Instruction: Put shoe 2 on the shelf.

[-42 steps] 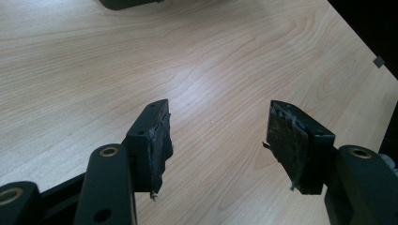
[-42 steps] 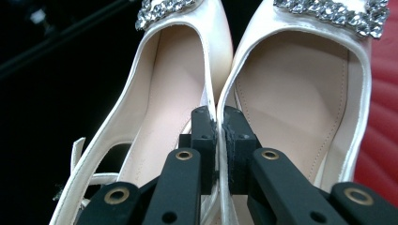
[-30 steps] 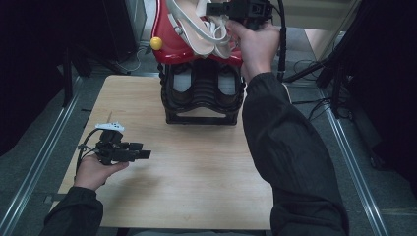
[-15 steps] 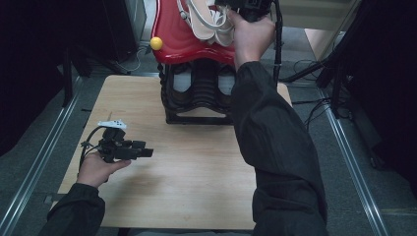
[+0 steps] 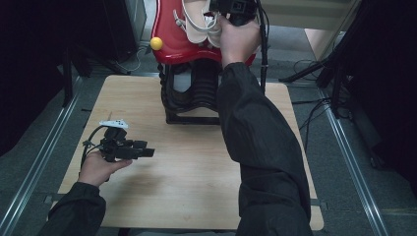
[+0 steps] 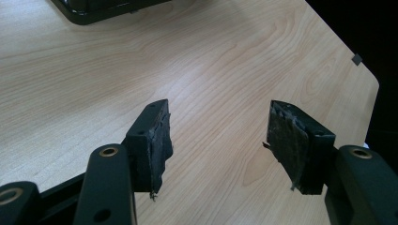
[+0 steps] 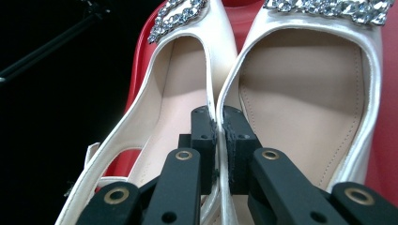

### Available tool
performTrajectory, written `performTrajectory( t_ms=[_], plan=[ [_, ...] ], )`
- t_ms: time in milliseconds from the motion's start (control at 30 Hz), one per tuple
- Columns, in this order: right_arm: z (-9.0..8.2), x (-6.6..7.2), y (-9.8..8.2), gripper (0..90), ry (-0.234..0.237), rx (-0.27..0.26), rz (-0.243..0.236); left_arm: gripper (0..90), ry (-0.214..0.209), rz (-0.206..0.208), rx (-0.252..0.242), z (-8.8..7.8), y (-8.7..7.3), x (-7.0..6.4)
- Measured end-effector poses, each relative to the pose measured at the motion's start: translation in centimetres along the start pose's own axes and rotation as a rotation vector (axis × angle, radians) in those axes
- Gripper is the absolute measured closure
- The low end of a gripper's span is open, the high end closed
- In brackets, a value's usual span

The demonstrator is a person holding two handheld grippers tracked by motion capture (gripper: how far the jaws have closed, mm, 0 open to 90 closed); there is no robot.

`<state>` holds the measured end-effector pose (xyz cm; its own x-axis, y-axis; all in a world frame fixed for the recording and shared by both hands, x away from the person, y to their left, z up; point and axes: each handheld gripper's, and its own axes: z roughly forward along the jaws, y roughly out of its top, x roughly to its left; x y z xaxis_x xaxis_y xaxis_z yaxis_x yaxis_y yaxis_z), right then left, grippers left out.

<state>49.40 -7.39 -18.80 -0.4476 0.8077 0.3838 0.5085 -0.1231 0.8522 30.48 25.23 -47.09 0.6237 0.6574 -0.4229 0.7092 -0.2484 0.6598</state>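
Far end, on red stand [image 5: 172, 44]: R gripper [image 7: 219, 123] clamps touching inner edges of both white shoes [image 7: 300, 84]. Near left, L gripper [image 6: 218, 140] open over table [image 6: 225, 61].

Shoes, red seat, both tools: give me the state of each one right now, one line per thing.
Shoes: a white pair, side by side on the red seat, inner edges pinched together.
Red seat: on its black base at the table's far edge, carrying the shoes.
Right tool: shut on the shoes' two inner edges.
Left tool: open, nothing between its jaws, held over the table.
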Motion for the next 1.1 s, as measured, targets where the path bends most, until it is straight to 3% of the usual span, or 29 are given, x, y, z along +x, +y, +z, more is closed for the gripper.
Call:
performTrajectory(
  t_ms=[233, 333, 433, 833, 1100],
  plan=[
    [-0.2, -0.2, 0.0, 84.6, 0.012, -0.002, 0.009, 39.9, 0.002, -0.001, 0.002, 0.1, 0.0, -0.2],
    [-0.3, -0.1, -0.1, 83.7, 0.007, -0.008, -0.032, 39.9, -0.002, 0.004, 0.005, 0.1, 0.0, -0.2],
    [-0.4, -0.3, 0.0, 82.5, 0.016, -0.004, -0.017, 39.9, 0.0, 0.002, 0.006, 0.2, 0.0, -0.3],
    [-1.1, -0.3, 0.4, 63.9, 0.053, 0.016, -0.043, 39.7, 0.001, 0.007, 0.021, 0.6, 0.0, -0.4],
    [-2.4, -0.2, 1.1, 60.0, 0.05, 0.011, -0.066, 39.4, 0.002, 0.005, 0.025, 0.8, 0.0, -0.6]
  ],
)
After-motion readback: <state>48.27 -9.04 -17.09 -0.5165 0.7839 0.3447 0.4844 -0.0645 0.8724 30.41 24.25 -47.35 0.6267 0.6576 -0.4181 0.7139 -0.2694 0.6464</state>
